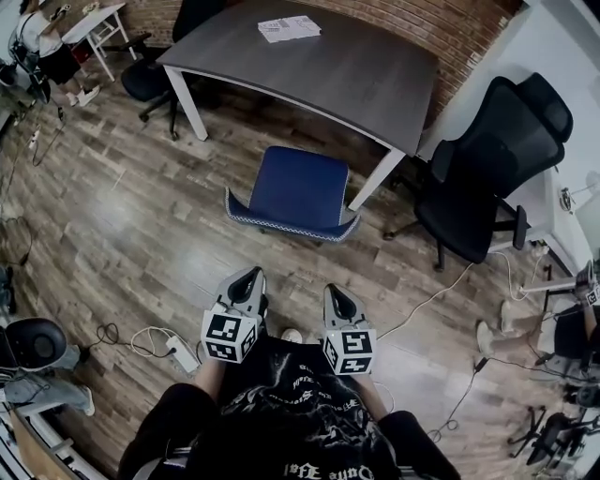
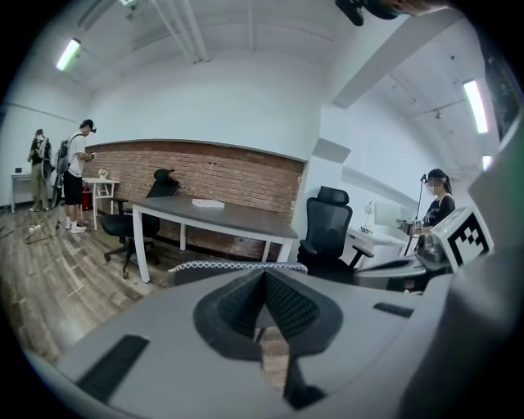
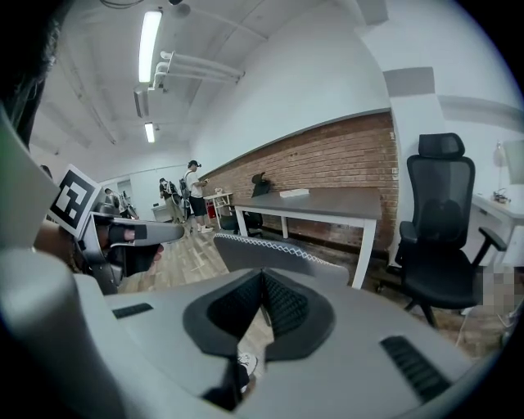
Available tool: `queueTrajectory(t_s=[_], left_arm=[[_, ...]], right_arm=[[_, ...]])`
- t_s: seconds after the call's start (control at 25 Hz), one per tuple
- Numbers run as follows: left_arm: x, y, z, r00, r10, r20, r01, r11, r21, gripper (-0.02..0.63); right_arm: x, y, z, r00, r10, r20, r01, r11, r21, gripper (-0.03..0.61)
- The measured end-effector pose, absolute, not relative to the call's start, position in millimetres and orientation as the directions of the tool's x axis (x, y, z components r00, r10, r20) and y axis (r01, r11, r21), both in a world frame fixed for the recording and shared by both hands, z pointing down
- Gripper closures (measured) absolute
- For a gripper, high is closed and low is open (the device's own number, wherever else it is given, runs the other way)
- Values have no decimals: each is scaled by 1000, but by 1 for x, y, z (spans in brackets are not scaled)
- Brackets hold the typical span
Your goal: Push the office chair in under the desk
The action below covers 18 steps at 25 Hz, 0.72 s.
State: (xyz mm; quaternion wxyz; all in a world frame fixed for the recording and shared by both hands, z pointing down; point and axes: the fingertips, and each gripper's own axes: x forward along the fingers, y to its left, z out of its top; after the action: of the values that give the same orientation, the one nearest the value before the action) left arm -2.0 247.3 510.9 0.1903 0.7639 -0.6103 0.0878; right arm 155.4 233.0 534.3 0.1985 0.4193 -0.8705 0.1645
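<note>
1. We keep the fingers [image 2: 237, 307] of both the left gripper [image 1: 249, 277] and the right gripper [image 1: 336, 294] clenched on nothing.
2. The blue office chair [image 1: 298, 187] stands ahead of our fingers, apart from them, at the near edge of the table [image 1: 356, 70].
3. Paper [image 1: 289, 28] lies on the table, beyond the chair; we cannot read its print.
4. The lettering on our black shirt [image 1: 281, 412] is unreadable.

Three chairs are standing around: one blue-seated, grey-backed office chair [image 1: 298, 187], one black mesh high-backed chair [image 1: 487, 159], one dark swivel chair [image 1: 150, 80]. One grey-topped, white-legged desk [image 1: 356, 75] is bearing one white paper stack [image 1: 289, 29].
</note>
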Motion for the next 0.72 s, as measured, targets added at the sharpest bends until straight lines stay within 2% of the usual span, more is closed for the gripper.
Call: queueTrajectory(t_s=[0.72], left_arm=[[-54, 158, 528, 362, -837, 411, -932, -314, 182, 607]], right_arm=[[107, 153, 535, -481, -693, 537, -846, 527, -79, 574]])
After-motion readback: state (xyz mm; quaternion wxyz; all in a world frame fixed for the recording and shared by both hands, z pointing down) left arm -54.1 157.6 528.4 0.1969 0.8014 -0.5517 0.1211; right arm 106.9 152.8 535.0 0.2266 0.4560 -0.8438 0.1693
